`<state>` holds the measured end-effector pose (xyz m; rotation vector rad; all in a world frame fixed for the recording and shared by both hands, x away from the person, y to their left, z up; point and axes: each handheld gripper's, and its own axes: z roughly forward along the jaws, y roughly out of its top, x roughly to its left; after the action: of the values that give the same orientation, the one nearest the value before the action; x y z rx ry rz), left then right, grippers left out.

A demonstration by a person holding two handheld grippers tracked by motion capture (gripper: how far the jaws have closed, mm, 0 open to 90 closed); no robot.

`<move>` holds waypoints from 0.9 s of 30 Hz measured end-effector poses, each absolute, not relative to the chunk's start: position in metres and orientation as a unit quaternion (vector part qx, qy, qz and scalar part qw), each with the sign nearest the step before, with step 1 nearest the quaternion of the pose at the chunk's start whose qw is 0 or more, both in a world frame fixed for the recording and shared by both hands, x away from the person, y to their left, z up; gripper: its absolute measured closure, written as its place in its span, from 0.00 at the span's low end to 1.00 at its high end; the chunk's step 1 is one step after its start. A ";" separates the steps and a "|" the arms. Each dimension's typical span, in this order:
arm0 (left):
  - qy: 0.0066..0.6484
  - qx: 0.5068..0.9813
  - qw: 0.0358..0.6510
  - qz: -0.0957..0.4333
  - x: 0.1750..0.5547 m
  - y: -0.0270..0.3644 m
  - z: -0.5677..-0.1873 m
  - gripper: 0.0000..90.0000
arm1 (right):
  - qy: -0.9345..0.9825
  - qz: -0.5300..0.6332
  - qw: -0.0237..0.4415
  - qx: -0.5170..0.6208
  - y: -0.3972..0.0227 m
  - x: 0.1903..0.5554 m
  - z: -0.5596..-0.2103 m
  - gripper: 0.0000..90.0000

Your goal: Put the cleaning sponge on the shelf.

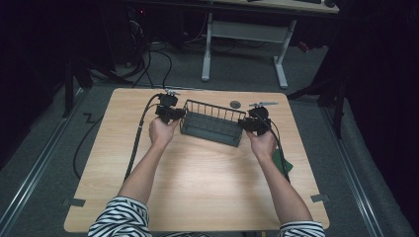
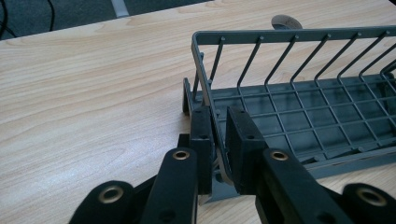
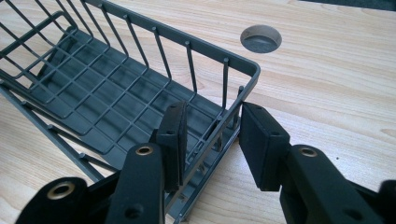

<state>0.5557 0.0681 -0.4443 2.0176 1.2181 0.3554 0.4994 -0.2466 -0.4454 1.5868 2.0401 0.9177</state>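
Now the grey wire basket (image 1: 211, 123) sits at the upper middle of the bench (image 1: 197, 187); the left tool (image 2: 218, 140) pinches its left end wall, while the right tool (image 3: 212, 140) straddles the right end wall, one pad on it, the other just clear

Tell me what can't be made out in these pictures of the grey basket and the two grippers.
- High view: whether either hand-held gripper pinches the basket; the jaws are too small and dark against it.
- Right gripper view: the right hand-held gripper straddles the end wall; a gap shows beside one pad, so a firm grip is unclear.
- Left gripper view: the basket's far end, cut off by the right edge.
- High view: the small metal item behind the basket, too small to identify.
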 end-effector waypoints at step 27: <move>0.476 0.781 0.381 0.134 0.528 0.066 -0.434 0.92 | 0.731 0.300 0.234 0.566 -0.242 0.474 -0.438 0.75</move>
<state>0.5276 0.0655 -0.4341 1.9937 1.2147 0.3410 0.4741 -0.2417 -0.4379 1.5531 2.0075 0.8230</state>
